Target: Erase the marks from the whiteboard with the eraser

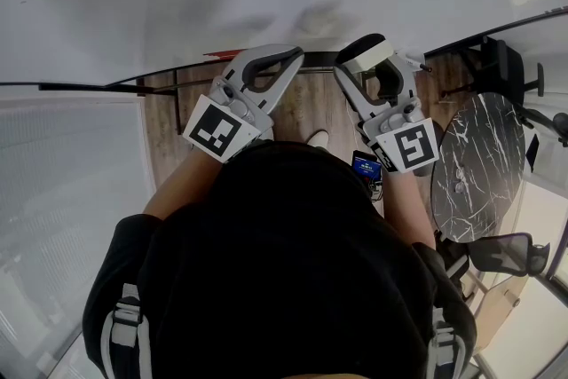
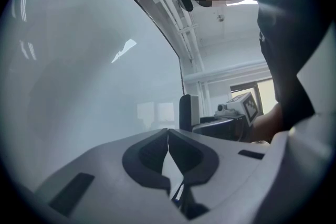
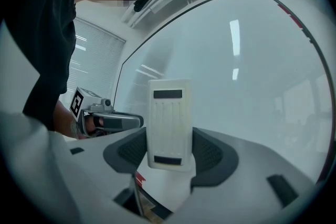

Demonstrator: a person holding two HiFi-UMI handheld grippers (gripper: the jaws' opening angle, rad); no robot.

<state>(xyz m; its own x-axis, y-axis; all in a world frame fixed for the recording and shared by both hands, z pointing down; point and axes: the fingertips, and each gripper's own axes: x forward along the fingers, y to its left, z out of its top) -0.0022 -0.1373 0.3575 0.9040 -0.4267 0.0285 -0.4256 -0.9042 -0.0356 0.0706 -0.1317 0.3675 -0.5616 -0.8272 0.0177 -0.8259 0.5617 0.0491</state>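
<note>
Right gripper [image 3: 169, 159] is clamped across the eraser [image 3: 169, 113], which is held upright near the whiteboard [image 3: 252, 71]; contact cannot be confirmed. Left gripper [image 2: 168, 147] has its jaws together and holds nothing. The eraser is judged a light, rigid plastic block, best held across its long sides, as it is here. No brand or legible writing found.

A wood-plank floor [image 1: 306, 106] is seen below. A round marble-topped table [image 1: 484, 164] is set at the right, with a black chair [image 1: 504, 65] near it. Slatted blinds [image 1: 62, 182] are seen at the left, and a bright window [image 2: 265, 93] farther off.
</note>
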